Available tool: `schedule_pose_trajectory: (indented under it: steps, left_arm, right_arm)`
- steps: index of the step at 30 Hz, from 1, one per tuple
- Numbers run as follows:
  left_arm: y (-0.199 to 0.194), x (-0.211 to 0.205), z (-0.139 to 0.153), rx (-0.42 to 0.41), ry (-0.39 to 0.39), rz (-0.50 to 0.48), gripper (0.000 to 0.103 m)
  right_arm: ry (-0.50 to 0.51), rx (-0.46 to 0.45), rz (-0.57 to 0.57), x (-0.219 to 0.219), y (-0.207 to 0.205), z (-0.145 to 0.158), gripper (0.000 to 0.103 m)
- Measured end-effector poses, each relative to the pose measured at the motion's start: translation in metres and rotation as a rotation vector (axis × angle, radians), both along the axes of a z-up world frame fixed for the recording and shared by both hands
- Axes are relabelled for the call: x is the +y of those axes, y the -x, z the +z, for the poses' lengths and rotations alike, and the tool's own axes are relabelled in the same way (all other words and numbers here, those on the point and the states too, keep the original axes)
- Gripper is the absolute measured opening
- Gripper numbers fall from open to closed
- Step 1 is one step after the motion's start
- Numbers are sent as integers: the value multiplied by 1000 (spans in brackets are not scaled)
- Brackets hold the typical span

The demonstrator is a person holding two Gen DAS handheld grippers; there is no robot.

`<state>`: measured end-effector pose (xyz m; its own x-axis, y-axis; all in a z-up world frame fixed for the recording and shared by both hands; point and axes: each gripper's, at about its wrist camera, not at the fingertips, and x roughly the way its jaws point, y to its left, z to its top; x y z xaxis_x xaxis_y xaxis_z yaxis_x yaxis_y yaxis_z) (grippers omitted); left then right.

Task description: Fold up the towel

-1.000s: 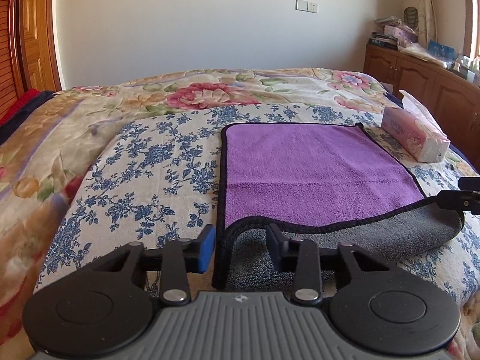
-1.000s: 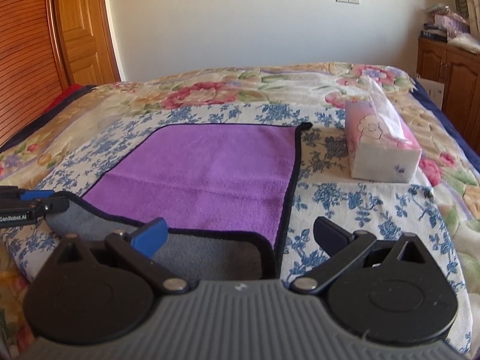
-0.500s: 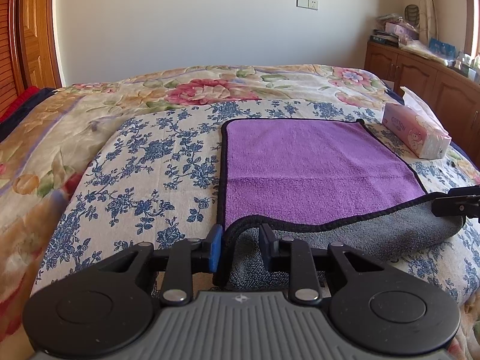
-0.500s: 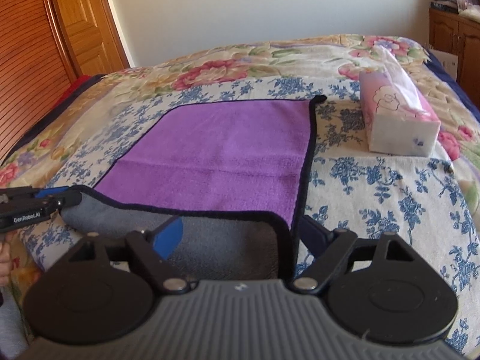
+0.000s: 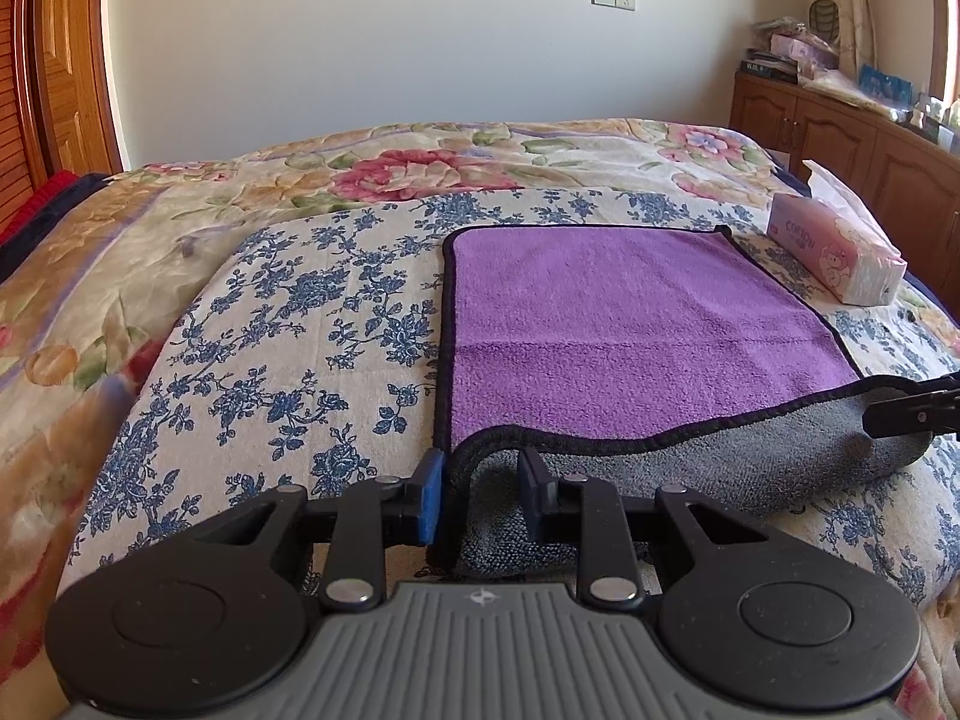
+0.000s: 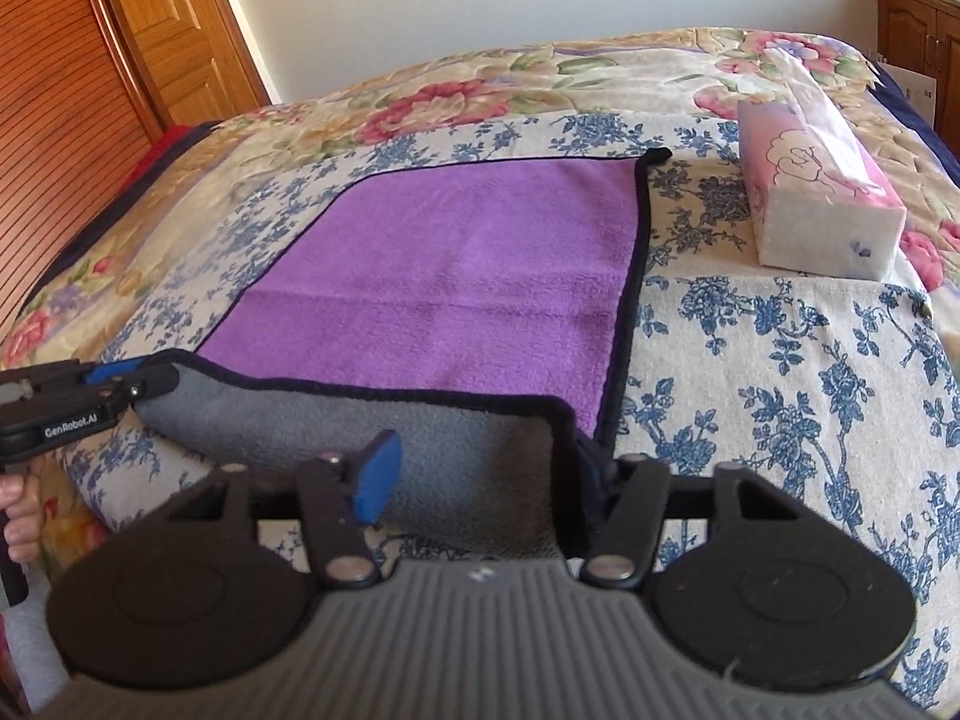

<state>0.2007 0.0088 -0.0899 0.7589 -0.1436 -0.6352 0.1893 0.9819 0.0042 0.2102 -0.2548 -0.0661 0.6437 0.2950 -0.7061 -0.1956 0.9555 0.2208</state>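
On the bed, at six o'clock, we have narrowed our left tool and right tool around the towel's lifted near corners, not yet clamped, so folding can begin.

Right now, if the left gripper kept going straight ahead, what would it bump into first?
Probably the purple towel: its raised near corner already sits between the left gripper fingers, and the flat purple part lies just ahead. Depth is hard to judge.

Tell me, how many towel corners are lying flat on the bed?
2. Both far corners of the towel: one by the tissue box, one opposite. Near corners are lifted.
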Motion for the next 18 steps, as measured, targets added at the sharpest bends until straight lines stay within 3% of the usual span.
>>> schedule_pose_trajectory:
  steps: [5, 8, 11, 13, 18]
  left_arm:
    - [1, 1, 0, -3, 9, 4, 9]
    - [1, 0, 0, -6, 11, -2, 7]
    - [2, -1, 0, -8, 3, -9, 6]
    - [2, -1, 0, -6, 6, -10, 6]
    - [2, 0, 2, -5, 21, -8, 6]
  right_arm:
    - [19, 1, -7, -2, 0, 0, 39]
    - [35, -5, -1, 0, 0, 1, 24]
    - [31, -8, 1, -1, 1, 1, 20]
    - [40, -11, 2, -1, 0, 1, 12]
    - [53, -24, 6, 0, 1, 2, 8]
